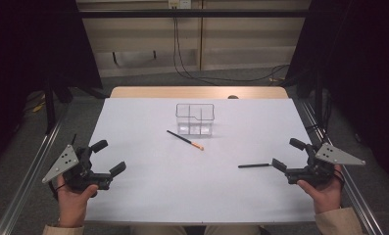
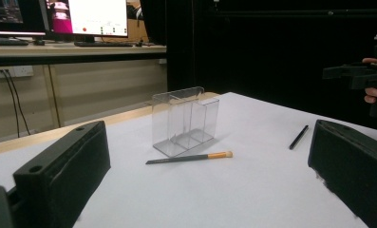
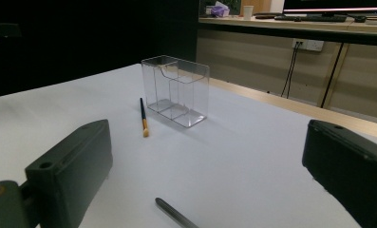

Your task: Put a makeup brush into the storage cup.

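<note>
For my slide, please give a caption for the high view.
Both open grippers, left and right, flank a clear organizer, brush and black pen.

The clear organizer [image 1: 195,119] stands upright on the table [image 1: 148,196], near its far middle. The brush [image 1: 184,140] lies flat just before the organizer, apart from it. The black pen [image 1: 254,166] lies well to the right, nearer the person, just beside the right gripper [image 1: 289,159]. The left gripper [image 1: 109,157] is at the left edge.

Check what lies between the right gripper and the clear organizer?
Bare white table sheet, as the high view shows. The right gripper, fingers open, has a black pen just off its tip, lying aside from the line to the clear organizer.
</note>
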Demonstrator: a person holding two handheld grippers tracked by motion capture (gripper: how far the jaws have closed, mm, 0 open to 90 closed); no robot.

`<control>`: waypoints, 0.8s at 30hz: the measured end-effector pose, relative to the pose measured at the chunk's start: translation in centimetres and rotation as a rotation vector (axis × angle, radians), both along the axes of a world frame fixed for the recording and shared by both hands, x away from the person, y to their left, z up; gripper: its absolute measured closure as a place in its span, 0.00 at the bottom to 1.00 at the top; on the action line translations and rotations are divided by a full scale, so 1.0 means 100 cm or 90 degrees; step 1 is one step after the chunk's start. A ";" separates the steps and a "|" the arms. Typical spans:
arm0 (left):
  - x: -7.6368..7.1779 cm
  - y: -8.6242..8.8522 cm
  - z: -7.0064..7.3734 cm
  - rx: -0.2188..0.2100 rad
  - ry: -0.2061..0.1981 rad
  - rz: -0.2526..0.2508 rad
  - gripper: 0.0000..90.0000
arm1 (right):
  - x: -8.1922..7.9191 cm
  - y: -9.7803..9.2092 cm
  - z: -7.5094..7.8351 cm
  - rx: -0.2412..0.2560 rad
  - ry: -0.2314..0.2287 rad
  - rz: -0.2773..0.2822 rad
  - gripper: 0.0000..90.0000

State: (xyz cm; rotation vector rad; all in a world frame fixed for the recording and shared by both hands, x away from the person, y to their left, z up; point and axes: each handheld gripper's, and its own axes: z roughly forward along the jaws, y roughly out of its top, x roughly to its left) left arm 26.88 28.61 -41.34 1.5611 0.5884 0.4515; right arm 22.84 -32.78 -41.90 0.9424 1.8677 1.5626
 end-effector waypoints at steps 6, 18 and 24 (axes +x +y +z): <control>0.003 -0.006 -0.001 0.004 0.007 -0.007 0.00 | 0.000 0.002 -0.001 0.001 0.004 0.008 0.02; 0.013 -0.025 0.001 0.024 0.010 -0.027 0.00 | 0.004 0.007 -0.004 0.003 0.017 0.030 0.00; 0.019 -0.037 -0.003 0.053 0.022 -0.034 0.00 | 0.007 0.011 -0.005 -0.001 0.020 0.043 0.00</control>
